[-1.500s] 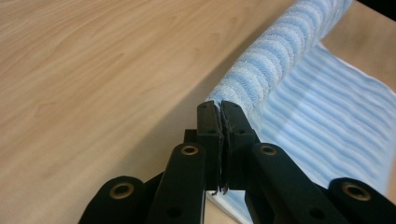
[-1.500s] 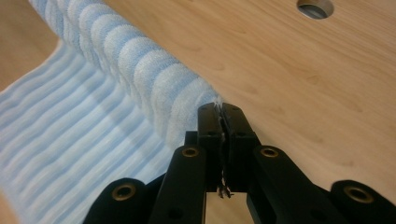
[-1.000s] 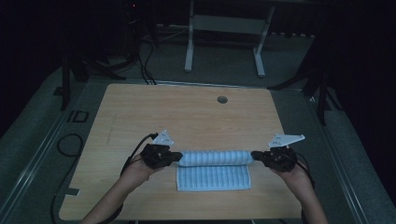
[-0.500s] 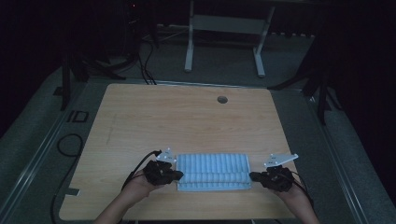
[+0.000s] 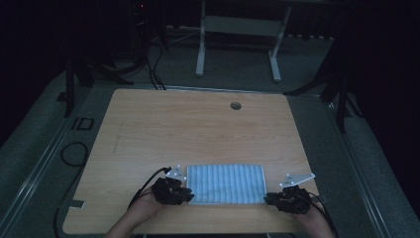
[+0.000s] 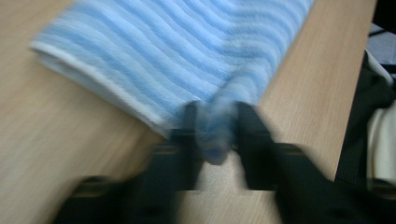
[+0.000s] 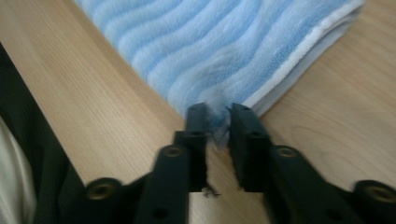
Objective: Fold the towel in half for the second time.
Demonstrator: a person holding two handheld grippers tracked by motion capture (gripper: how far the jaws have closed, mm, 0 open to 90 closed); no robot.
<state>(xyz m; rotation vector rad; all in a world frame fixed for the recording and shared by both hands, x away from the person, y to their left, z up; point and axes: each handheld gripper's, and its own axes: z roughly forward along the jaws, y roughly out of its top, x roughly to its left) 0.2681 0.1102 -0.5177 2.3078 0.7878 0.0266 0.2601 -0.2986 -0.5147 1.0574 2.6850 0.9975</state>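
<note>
Lying flat at the lower middle of the high view, a folded blue-and-white striped towel (image 5: 226, 183) rests on a light wooden table (image 5: 198, 129), close to the table's near edge. A person's hands come in from the bottom of the frame. The left gripper (image 5: 184, 191) sits at the towel's lower left corner, and the right gripper (image 5: 269, 199) sits at its lower right corner.

In the left gripper view, which is blurred, the two black jaws rise from the bottom centre with a bunched corner of the towel (image 6: 187, 60) between them. The jaws have just been opening, and a gap shows on either side of the cloth, so the corner looks loose rather than pinched.

In the right gripper view, the jaws stand a little apart at the centre, with the towel's (image 7: 224, 51) fuzzy corner between their tips. These jaws have also just been opening, and the cloth sits slack between them. The towel's white hem runs toward the upper right.

A small round hole (image 5: 236, 105) marks the table's far side.
</note>
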